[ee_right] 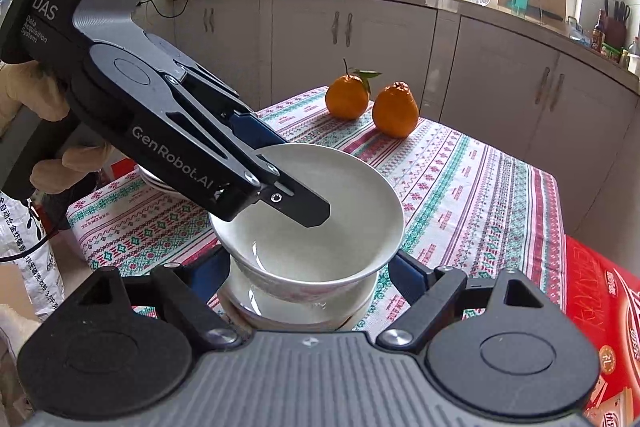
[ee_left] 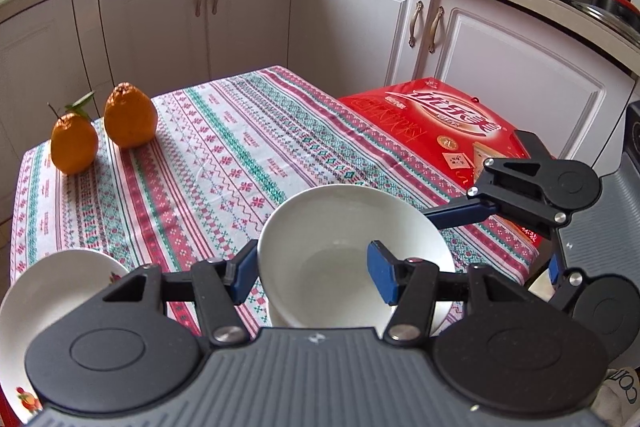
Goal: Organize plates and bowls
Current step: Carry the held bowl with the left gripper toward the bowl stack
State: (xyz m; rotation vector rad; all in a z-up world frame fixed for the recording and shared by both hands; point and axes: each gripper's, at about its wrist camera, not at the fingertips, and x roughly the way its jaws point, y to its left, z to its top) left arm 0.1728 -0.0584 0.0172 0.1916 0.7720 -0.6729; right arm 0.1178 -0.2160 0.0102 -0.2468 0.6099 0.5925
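A white bowl (ee_left: 352, 227) (ee_right: 320, 227) hangs tilted over a lower white bowl (ee_right: 300, 307) at the table's near edge. My left gripper (ee_left: 312, 273) (ee_right: 298, 179) is shut on the upper bowl's wall, with one finger inside the bowl and the other outside. My right gripper (ee_right: 312, 267) straddles the lower bowl, its blue pads against the bowl's two sides. A white plate with a red flower print (ee_left: 60, 291) lies at the left. In the right wrist view, stacked plates (ee_right: 156, 183) show behind the left gripper.
Two oranges (ee_left: 130, 121) (ee_right: 396, 111) stand at the far end of the patterned tablecloth (ee_left: 224, 155). A red carton (ee_left: 440, 123) (ee_right: 600, 327) sits next to the table. Kitchen cabinets ring the table. A gloved hand (ee_right: 40, 99) holds the left gripper.
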